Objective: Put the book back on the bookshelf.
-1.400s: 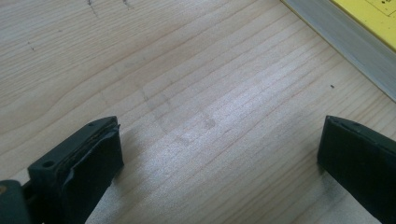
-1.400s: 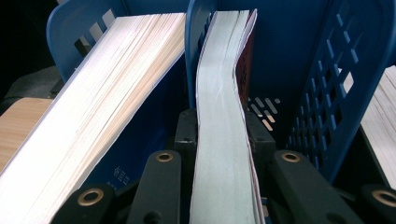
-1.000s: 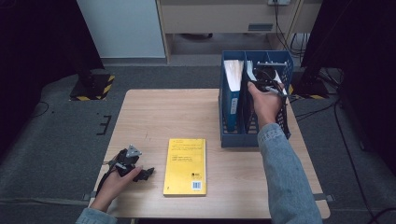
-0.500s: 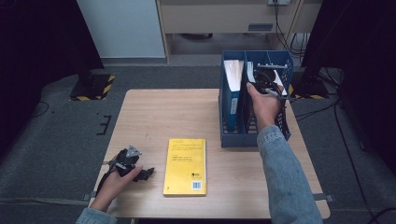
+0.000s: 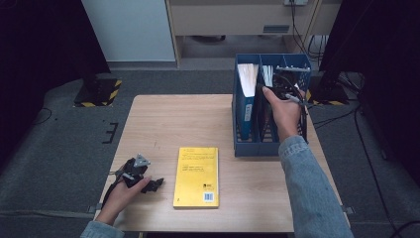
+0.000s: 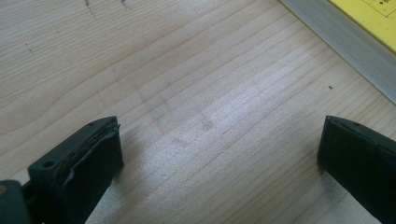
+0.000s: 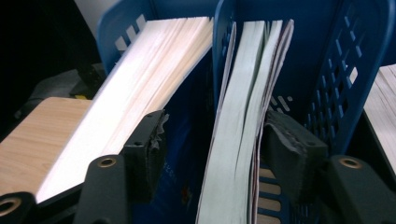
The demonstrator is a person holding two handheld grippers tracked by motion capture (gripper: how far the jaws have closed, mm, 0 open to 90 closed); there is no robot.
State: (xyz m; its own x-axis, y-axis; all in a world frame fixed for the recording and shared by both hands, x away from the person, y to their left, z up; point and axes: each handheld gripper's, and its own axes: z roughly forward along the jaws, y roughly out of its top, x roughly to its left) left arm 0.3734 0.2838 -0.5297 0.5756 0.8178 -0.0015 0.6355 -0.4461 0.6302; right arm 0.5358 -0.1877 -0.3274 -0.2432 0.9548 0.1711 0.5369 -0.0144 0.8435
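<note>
The right gripper [image 5: 280, 88] hangs over the middle compartment of the blue file rack [image 5: 242, 144] at the far right of the table [image 5: 163, 124], and its jaws have just been opening; in the right gripper view [image 7: 215, 154] they stand apart on either side of a thin book [image 7: 243, 116] with pale page edges, the right pad close against its outer leaves and the left pad off it, across the blue divider wall. That book stands on edge in the middle compartment, leaning slightly. In the compartment to its left a thicker white-paged book [image 7: 140, 88] leans against the same divider. The left gripper [image 5: 141, 178] rests near the table's front left corner, held in the person's left hand [image 5: 121, 196]; in the left gripper view [image 6: 219, 154] its jaws are spread wide over bare wood with nothing between them. Just beside it a yellow book [image 5: 196, 176] lies flat, cover up, near the table's front edge, its page edge showing in the left gripper view's upper right corner [image 6: 355, 42].
</note>
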